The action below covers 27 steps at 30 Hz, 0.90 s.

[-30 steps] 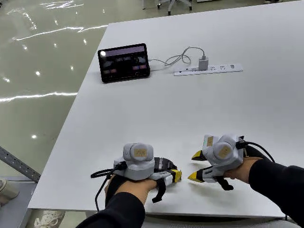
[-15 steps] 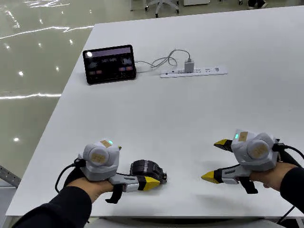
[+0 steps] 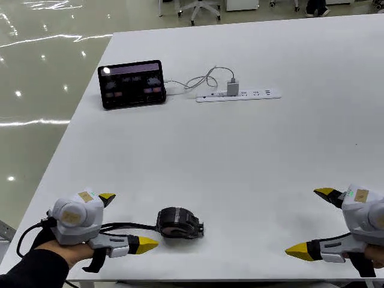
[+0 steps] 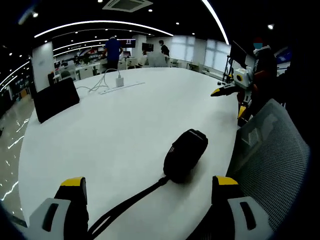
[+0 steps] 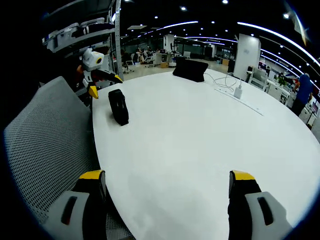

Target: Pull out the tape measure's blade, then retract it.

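Note:
A black tape measure (image 3: 178,222) lies on the white table (image 3: 240,156) near its front edge, its black wrist strap trailing left. It also appears in the left gripper view as a tape measure (image 4: 185,154) just ahead of the jaws, and far off in the right gripper view as a tape measure (image 5: 118,106). My left gripper (image 3: 127,222) stands open a short way left of it, holding nothing. My right gripper (image 3: 313,221) is open at the front right, far from the case. No blade shows outside the case.
A dark tablet (image 3: 132,83) stands at the back left. A white power strip (image 3: 240,95) with a charger and cable lies behind the middle. A grey mesh chair (image 5: 45,150) sits at the table's front edge.
Both grippers have drawn apart sideways, the left one leaving the tape measure, which now lies free on the table. The right gripper has moved far to the right.

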Motion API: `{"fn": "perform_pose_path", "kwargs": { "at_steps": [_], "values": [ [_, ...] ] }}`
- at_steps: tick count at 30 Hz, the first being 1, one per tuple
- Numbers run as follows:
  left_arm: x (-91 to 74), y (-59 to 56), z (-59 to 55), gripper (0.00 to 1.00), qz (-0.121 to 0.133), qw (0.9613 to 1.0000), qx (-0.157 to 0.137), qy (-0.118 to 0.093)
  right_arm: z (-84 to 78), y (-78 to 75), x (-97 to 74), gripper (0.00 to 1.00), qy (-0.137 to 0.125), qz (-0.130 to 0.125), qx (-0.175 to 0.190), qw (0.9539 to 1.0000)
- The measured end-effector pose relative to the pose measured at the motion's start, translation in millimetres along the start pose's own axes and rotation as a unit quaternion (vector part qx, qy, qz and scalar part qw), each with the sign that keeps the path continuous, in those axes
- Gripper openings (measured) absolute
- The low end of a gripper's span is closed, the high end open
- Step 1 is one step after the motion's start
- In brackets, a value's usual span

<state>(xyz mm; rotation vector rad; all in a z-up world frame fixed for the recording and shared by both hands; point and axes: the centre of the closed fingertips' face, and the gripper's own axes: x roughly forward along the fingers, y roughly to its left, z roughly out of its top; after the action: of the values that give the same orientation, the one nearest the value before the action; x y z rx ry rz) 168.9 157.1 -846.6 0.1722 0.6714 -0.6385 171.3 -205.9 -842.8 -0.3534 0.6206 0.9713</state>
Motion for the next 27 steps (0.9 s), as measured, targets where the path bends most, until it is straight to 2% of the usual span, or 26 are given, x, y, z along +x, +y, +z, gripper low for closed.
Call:
{"fn": "perform_pose_path", "kwargs": {
  "at_steps": [1, 3, 6, 9, 10, 13, 14, 15, 16, 17, 22, 25, 27],
  "values": [
    [-2.7, 2.2, -0.4, 1.0, 0.005, 1.0, 0.001, -0.003, -4.4, -2.8, -2.6, 1.0, 0.001, -0.001, 0.003, 1.0],
    [-9.4, 3.6, -1.5, 1.0, 0.004, 0.9998, -0.018, -0.006, -15.0, -7.0, -12.5, 1.0, 0.012, -0.01, 0.016, 0.9998],
    [-16.6, 7.9, -6.8, 1.0, 0.007, 0.9998, -0.02, -0.004, -19.5, -12.3, -26.4, 1.0, 0.004, -0.02, 0.023, 0.9995],
    [-23.0, 5.9, -7.9, 1.0, 0.004, 0.9996, -0.027, 0.002, -25.1, -18.3, -38.4, 1.0, 0.001, -0.031, 0.035, 0.9989],
    [-25.4, 5.4, -5.6, 1.0, 0.004, 0.9997, -0.026, -0.003, -28.6, -20.2, -42.6, 1.0, 0.003, -0.037, 0.037, 0.9986],
    [-27.7, 4.5, -3.8, 1.0, 0.004, 0.9995, -0.032, 0.002, -32.8, -20.6, -50.8, 1.0, 0.004, -0.046, 0.038, 0.9982],
    [-28.0, 7.0, 0.5, 1.0, 0.012, 0.9996, -0.025, -0.006, -34.7, -20.1, -53.0, 1.0, 0.005, -0.048, 0.042, 0.998],
    [-28.6, 7.0, 1.1, 1.0, 0.014, 0.9996, -0.023, -0.005, -35.6, -20.0, -53.8, 1.0, 0.006, -0.048, 0.044, 0.9979],
    [-28.6, 3.0, 2.4, 1.0, 0.0, 0.9995, -0.031, -0.002, -37.2, -19.3, -55.4, 1.0, 0.006, -0.051, 0.047, 0.9976],
    [-29.1, 2.8, 5.5, 1.0, -0.002, 0.9995, -0.032, -0.007, -37.9, -18.5, -56.6, 1.0, 0.005, -0.052, 0.051, 0.9973],
    [-28.1, 9.8, 3.5, 1.0, 0.008, 0.9995, -0.03, 0.002, -40.3, -16.9, -57.1, 1.0, 0.007, -0.052, 0.054, 0.9971],
    [-29.1, 3.9, -0.9, 1.0, -0.006, 0.9992, -0.035, 0.017, -39.9, -16.0, -57.2, 1.0, 0.005, -0.048, 0.059, 0.9971],
    [-30.1, 1.2, -0.9, 1.0, -0.011, 0.9993, -0.031, 0.017, -38.5, -16.7, -56.4, 1.0, 0.005, -0.049, 0.055, 0.9973]
  ]
}}
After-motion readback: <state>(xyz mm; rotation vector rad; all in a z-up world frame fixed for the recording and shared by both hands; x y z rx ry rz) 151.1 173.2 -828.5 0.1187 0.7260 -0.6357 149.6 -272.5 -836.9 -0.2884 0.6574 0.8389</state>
